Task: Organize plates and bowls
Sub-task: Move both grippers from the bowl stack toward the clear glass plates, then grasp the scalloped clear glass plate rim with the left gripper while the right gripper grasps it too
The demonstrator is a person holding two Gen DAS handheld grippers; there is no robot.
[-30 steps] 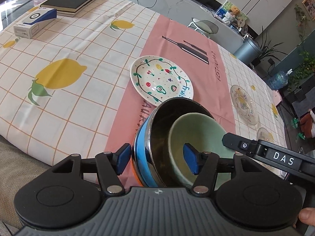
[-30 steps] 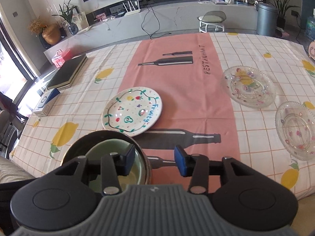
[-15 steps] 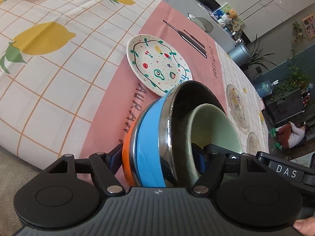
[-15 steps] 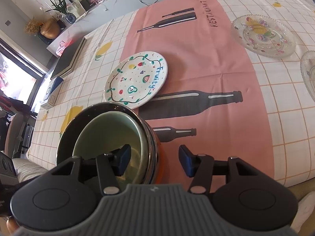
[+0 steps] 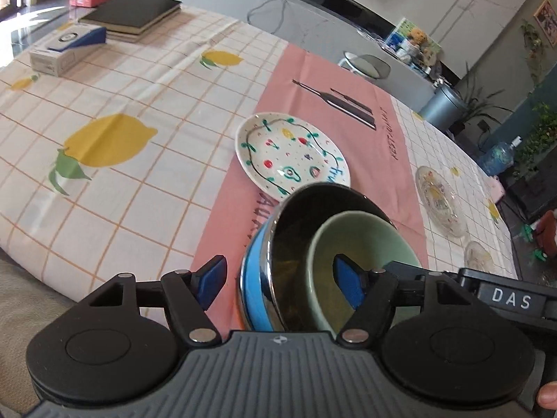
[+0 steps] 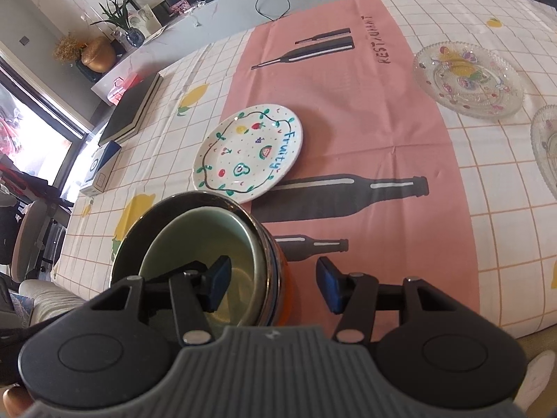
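Both my grippers have drawn back from the nested bowls [image 5: 278, 261]. Left gripper [image 5: 278, 284] and right gripper [image 6: 271, 284] gape wide astride its rim, gripping nothing

Half a second back my left gripper [image 5: 278, 285] had both pads pressed onto the stacked bowls' [image 5: 264, 271] rim; now its jaws stand wide, the left pad clear of the blue wall at 9 o'clock and the right pad over the green bowl [image 5: 362, 244]. The left view has pulled back, so the black books [image 5: 132, 15] show again at 11 o'clock. My right gripper [image 6: 275, 284] has backed off slightly, and the fruit plate [image 6: 249, 155] sits lower in its view.
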